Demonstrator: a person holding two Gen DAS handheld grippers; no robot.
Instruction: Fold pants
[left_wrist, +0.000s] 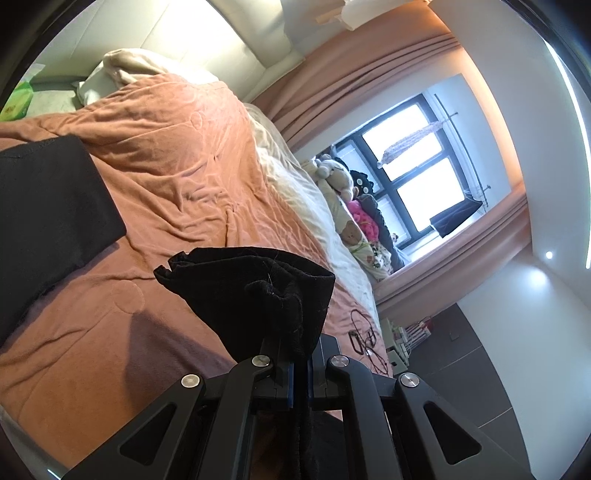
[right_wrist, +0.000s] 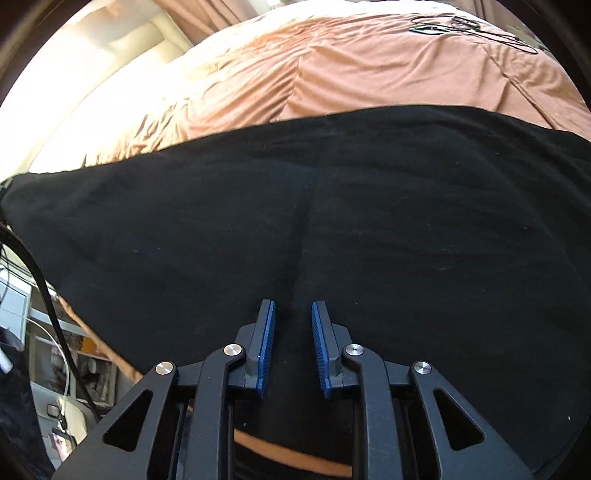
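The black pants (right_wrist: 332, 221) lie spread across the orange blanket (right_wrist: 332, 66) on the bed, one broad flat panel of them filling the right wrist view. The left claw (left_wrist: 301, 350) is clamped tight on a bunched end of the pants (left_wrist: 258, 288), which hangs lifted above the blanket (left_wrist: 177, 166); another dark stretch of the same cloth, as far as I can tell, lies flat at the left edge of that view. The right claw (right_wrist: 293, 347) sits low over the spread panel with a narrow gap between its blue pads (right_wrist: 266, 350); cloth lies under and between them, but the pads do not appear to press on it, so nothing is gripped there yet. I judge the fold to be under way: one end is raised, and it remains to carry it over, lay it down and smooth the pile
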